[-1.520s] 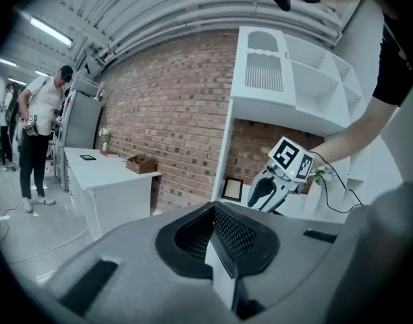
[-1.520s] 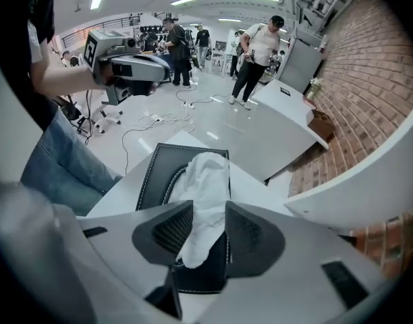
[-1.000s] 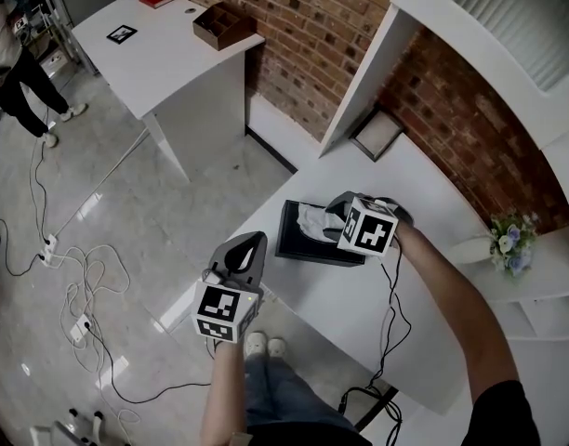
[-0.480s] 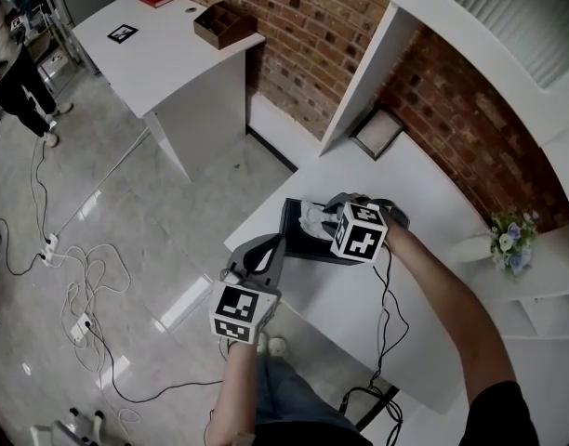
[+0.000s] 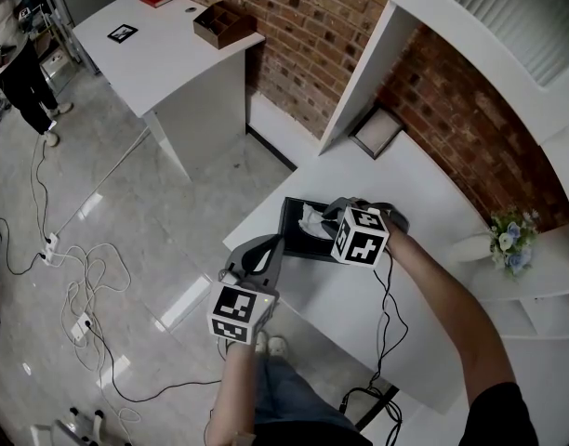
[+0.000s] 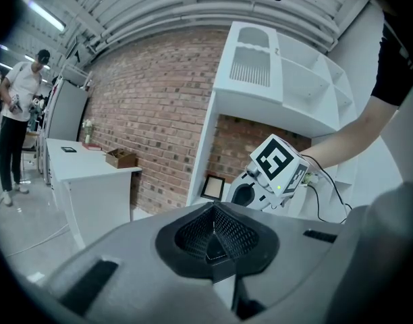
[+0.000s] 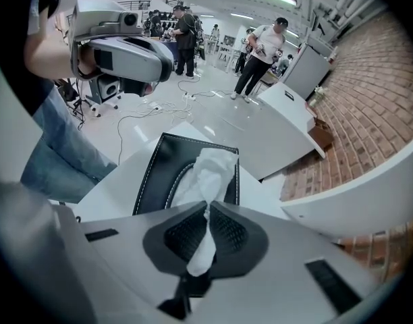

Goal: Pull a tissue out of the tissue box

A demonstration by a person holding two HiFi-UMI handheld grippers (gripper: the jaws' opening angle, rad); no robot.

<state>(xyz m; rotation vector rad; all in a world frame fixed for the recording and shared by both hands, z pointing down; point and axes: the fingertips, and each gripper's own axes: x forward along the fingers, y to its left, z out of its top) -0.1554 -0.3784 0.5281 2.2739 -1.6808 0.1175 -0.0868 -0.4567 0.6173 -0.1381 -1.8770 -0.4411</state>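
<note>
A black tissue box point(image 5: 296, 232) point(image 7: 159, 174) with white stitching lies on the white table point(image 5: 359, 295). A white tissue point(image 7: 210, 181) point(image 5: 312, 219) sticks up out of its slot. My right gripper point(image 7: 206, 208) point(image 5: 335, 214) points steeply down over the box, and its jaws are shut on the tissue, whose crumpled end runs between the pads. My left gripper point(image 6: 213, 211) point(image 5: 262, 252) hovers off the table's near-left edge, jaws shut with nothing in them, apart from the box.
A white shelf unit point(image 5: 452, 72) against a brick wall point(image 5: 303, 26) stands behind the table. A small flower pot point(image 5: 509, 242) sits at the right. Another white table point(image 5: 164, 54) carries a brown box point(image 5: 223, 24). Cables point(image 5: 71, 286) trail on the floor; people point(image 7: 260, 56) stand far off.
My right gripper's jaws have closed onto the tissue while it stayed over the box. My left gripper has shifted right, nearer to the table's edge.
</note>
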